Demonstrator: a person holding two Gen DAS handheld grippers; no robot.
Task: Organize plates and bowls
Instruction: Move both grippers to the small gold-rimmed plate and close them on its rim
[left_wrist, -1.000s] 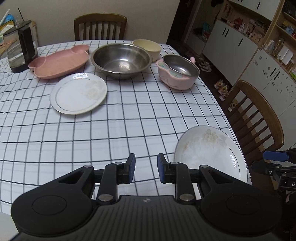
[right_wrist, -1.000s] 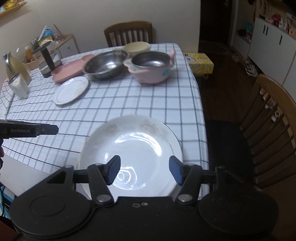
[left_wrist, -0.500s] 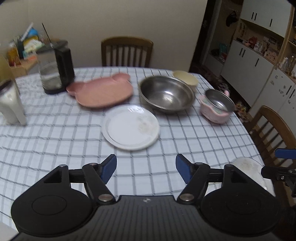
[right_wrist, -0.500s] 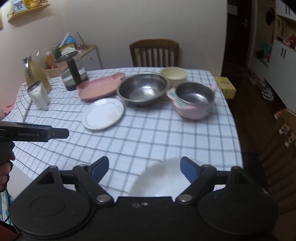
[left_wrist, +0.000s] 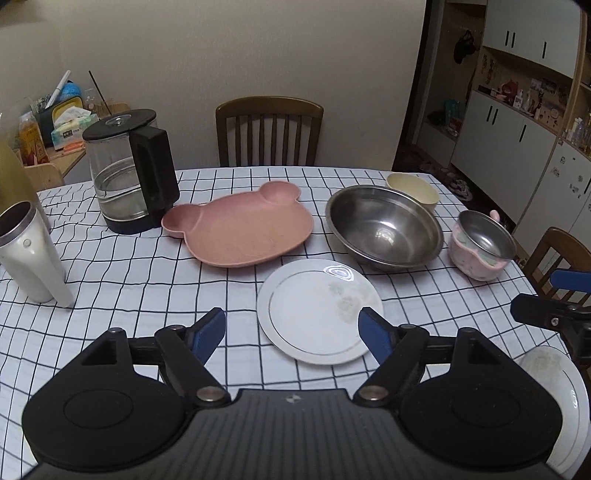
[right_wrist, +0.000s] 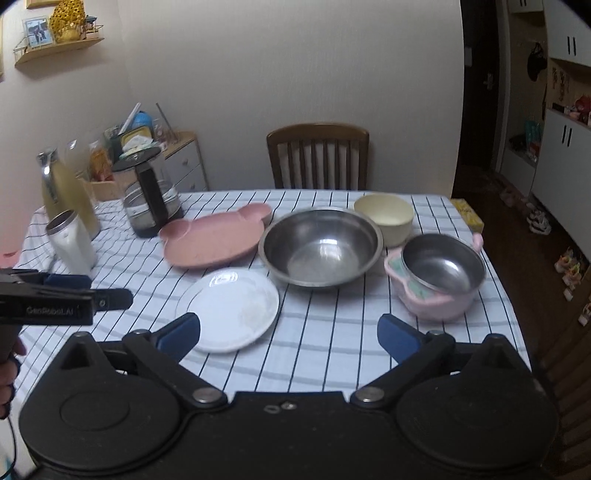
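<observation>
Both my claws, left claw (left_wrist: 291, 330) and right claw (right_wrist: 288, 332), just spread, empty; view swung from near plate (left_wrist: 569, 391) toward small white plate (left_wrist: 319, 310), likely next pick

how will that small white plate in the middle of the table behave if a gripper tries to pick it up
The small white plate looks glazed, with a bright glare spot, so the pads may slip on it. It lies flat on the checked tablecloth with a low rim, so getting under its edge is probably awkward. It looks like ceramic: stiff, likely breakable if dropped.

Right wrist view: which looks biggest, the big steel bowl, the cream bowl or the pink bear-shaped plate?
1. big steel bowl and pink bear-shaped plate: they look about equal, too close to rank.
2. cream bowl, clearly smallest, though it sits farthest back.
</observation>
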